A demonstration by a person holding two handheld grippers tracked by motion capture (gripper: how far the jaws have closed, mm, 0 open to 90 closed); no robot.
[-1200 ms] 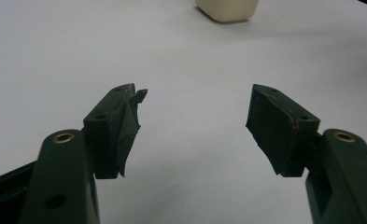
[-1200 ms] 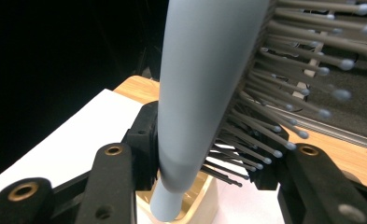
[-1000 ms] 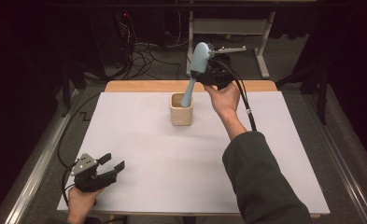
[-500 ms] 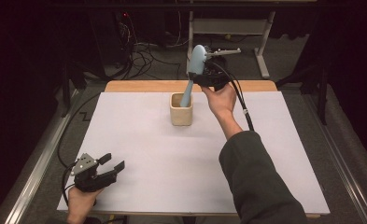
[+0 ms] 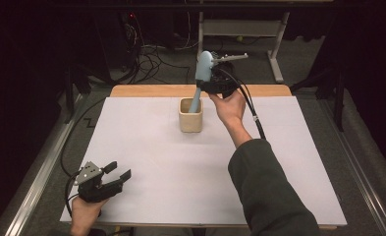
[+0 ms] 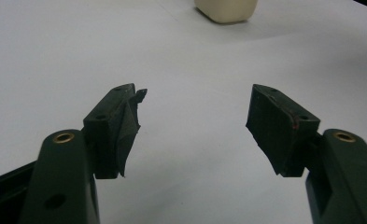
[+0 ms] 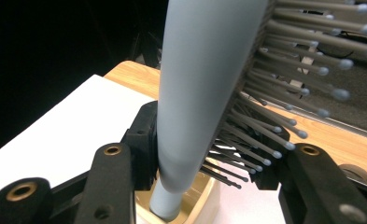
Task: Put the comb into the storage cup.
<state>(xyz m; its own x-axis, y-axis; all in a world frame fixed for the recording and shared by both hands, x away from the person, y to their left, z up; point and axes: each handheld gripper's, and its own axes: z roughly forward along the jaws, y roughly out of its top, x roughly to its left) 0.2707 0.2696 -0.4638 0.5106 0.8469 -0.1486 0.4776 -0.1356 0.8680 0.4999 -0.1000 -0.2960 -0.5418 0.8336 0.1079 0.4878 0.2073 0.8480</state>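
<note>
Hairbrushes: one, pale blue hairbrush (image 5: 202, 73), held far centre in my right gripper (image 5: 215, 87)
Cups: one, beige cup (image 5: 190, 115), far centre
Grippers: two; my left gripper (image 5: 113, 176), near left

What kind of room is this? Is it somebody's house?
Probably not a house; it looks like a lab or workshop. A white-covered wooden table stands among tangled black cables on the floor, with a grey metal stand behind and dark surroundings.

Black two-jaw tongs (image 6: 193, 135), brass-ringed screw holes, grey three-cornered plate, black cable; dark green sleeve (image 5: 269, 191).
</note>
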